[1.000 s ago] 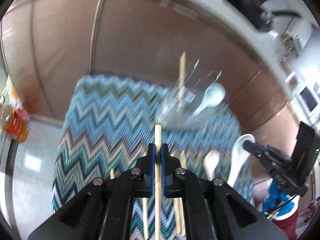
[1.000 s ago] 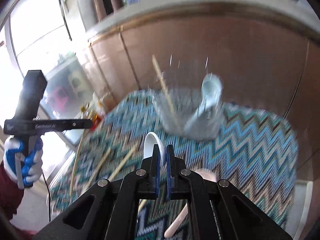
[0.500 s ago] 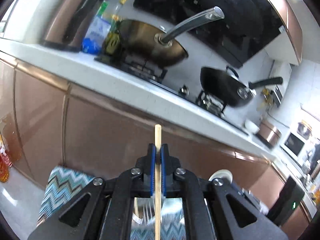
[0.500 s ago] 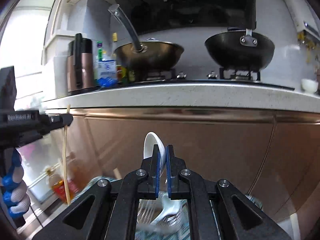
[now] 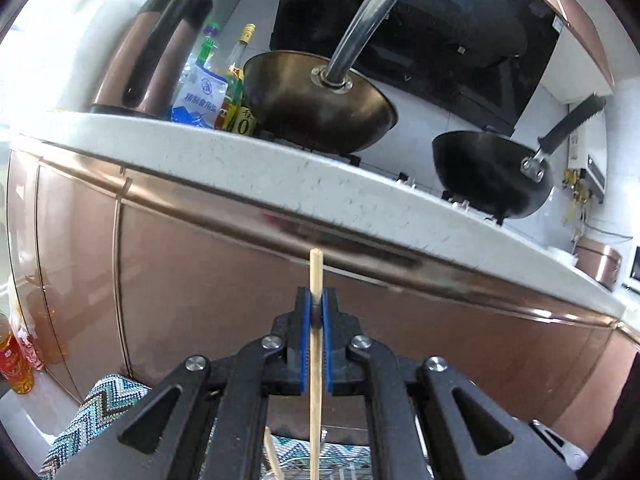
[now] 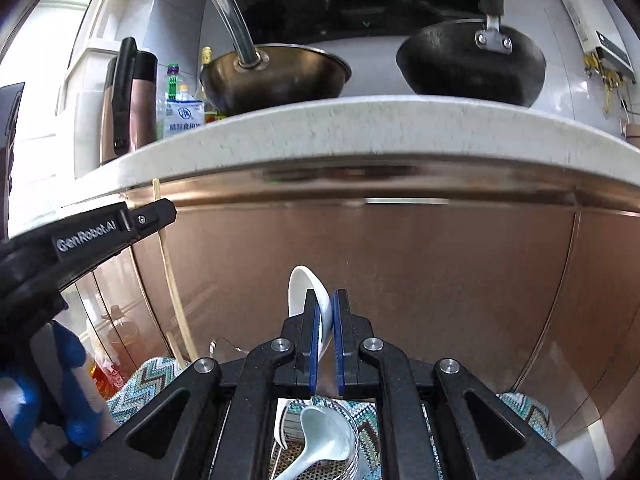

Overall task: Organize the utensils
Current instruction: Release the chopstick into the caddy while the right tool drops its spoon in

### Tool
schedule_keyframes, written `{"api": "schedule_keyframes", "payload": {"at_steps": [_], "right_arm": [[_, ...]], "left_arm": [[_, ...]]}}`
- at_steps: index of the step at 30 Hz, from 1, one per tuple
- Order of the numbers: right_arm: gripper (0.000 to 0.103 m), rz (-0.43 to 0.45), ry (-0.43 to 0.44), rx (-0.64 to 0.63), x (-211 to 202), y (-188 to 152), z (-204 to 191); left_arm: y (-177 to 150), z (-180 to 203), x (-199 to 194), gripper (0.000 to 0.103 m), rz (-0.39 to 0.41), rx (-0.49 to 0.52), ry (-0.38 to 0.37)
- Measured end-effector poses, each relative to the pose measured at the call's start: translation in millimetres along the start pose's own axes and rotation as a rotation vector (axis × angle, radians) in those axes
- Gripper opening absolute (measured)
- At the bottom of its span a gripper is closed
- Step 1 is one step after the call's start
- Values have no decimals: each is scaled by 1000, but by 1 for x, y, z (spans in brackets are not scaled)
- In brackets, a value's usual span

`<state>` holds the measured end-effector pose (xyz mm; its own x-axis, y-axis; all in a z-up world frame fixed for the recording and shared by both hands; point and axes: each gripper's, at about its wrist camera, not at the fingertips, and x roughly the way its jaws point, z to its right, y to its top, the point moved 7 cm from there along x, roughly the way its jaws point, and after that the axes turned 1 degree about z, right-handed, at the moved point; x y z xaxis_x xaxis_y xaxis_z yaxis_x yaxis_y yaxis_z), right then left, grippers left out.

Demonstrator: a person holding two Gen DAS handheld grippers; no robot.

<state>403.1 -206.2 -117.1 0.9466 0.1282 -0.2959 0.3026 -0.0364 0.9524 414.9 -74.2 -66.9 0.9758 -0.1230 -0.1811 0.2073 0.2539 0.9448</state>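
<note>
My left gripper (image 5: pixel 316 300) is shut on a wooden chopstick (image 5: pixel 315 364) that stands upright, its tip above the fingers. Its lower end reaches down to a clear glass holder seen dimly at the frame bottom, beside another chopstick (image 5: pixel 272 456). My right gripper (image 6: pixel 325 304) is shut on a white ceramic spoon (image 6: pixel 306 292), bowl end up. Below it a clear glass holder (image 6: pixel 320 440) contains a pale spoon (image 6: pixel 320 436). The left gripper (image 6: pixel 156 212) and its chopstick (image 6: pixel 170 272) also show in the right wrist view at left.
A zigzag-patterned cloth (image 6: pixel 140 380) covers the table; it also shows in the left wrist view (image 5: pixel 96 412). Copper cabinet fronts (image 6: pixel 400 260) rise behind it under a white counter (image 6: pixel 360 120) with two woks, bottles and a kettle. An oil bottle (image 5: pixel 14 364) stands at left.
Both grippers lifted and tilted up from looking down at the table to facing the cabinet and counter, each keeping its utensil. The holder now sits directly below them.
</note>
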Motion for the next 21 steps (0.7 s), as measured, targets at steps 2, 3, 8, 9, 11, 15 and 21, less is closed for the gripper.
{"api": "schedule_keyframes", "payload": {"at_steps": [2,3,8,9,11,15,21], "right_arm": [[9,-10,2,-1,3,-8,1],[9,-16,8,2,3,-12,1],[16,-34,18,2,-3,-25,2],[17,-34,18,1,-5,-24,1],[17,-28,19,0,-11,-22,1],[17,-1,9,5,-28,-8,1],[17,30,0,-1,-62,14,-5]], "left_arm": [[-8,-3,4,5,-12,-2,0],[-10,-5,5,7,-16,-1,1],[-21,-7,1,15,-42,17,-5],[-20,-8,-3,16,-41,21,-5],[-18,-7,-9,18,-37,30,-6],[-3,-8,-28,21,-25,42,-5],[29,-8,-64,22,-10,78,6]]}}
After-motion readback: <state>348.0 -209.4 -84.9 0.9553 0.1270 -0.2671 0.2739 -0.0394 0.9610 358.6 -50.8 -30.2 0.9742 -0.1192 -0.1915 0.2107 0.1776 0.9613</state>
